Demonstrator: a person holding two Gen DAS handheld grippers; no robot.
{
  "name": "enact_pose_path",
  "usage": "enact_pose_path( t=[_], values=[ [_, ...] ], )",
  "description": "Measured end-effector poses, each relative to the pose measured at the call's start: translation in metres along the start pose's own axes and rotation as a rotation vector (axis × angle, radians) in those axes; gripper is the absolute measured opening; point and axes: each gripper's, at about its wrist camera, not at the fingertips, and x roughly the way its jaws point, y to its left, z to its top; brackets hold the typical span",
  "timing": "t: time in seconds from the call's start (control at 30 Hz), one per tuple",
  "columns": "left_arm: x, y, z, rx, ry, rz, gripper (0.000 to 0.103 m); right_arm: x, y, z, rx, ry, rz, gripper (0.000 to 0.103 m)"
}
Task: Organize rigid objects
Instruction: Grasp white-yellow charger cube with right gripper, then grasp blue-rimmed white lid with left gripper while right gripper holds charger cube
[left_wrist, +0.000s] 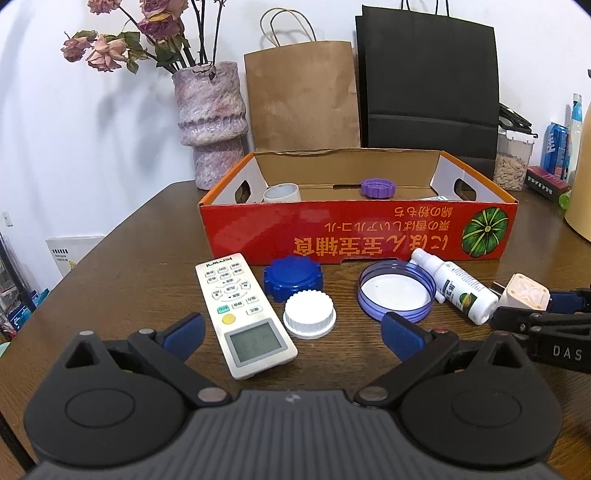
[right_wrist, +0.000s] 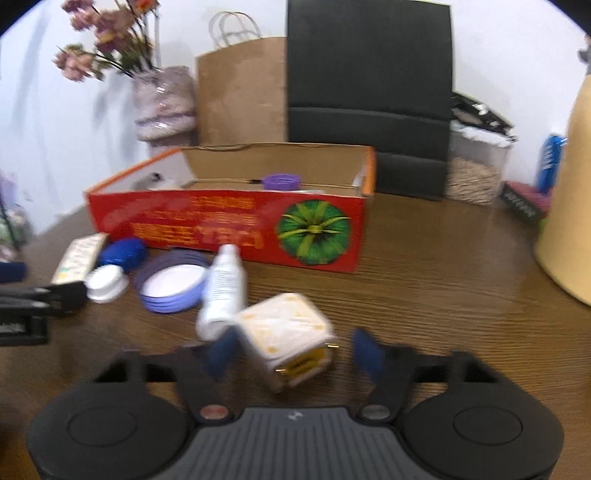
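Nearest, the right gripper (right_wrist: 291, 354) stands spread around a cream plug adapter (right_wrist: 286, 338) on the worktop (right_wrist: 443, 288), not yet pinching. The left gripper (left_wrist: 293, 332) waits open. Beyond: red box (right_wrist: 229, 225). Next: close, lift, carry into it.

Right wrist view motion-blurred throughout; lettering on the red box (right_wrist: 229, 225) unreadable. Box front wall hides the lower parts of the purple cap (left_wrist: 377, 188) and white tape roll (left_wrist: 282, 192) inside. Right claw (left_wrist: 546, 314) cut off by left view's edge. Remote (right_wrist: 79, 258) partly hidden behind left claw (right_wrist: 22, 295). Spray bottle (right_wrist: 221, 291) label illegible.
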Motion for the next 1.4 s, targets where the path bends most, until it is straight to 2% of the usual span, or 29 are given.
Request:
enact_pose_path(
  t=[0.17, 0.43, 0.83, 1.4],
  values=[
    [0.0, 0.0, 0.0, -0.001, 0.001, -0.002, 0.103, -0.003, 0.001, -0.001, -0.004, -0.021, -0.01, 0.043],
    [0.001, -0.001, 0.0, 0.0, 0.002, -0.001, 0.103, -0.013, 0.003, -0.001, -0.016, -0.081, -0.013, 0.04],
    [0.006, -0.012, 0.004, 0.007, -0.003, -0.022, 0.103, -0.026, -0.004, 0.003, 0.026, -0.182, -0.025, 0.039],
    [0.034, -0.05, 0.013, 0.036, 0.02, -0.069, 0.103, -0.023, -0.011, 0.01, 0.025, -0.233, -0.027, 0.04]
  ],
)
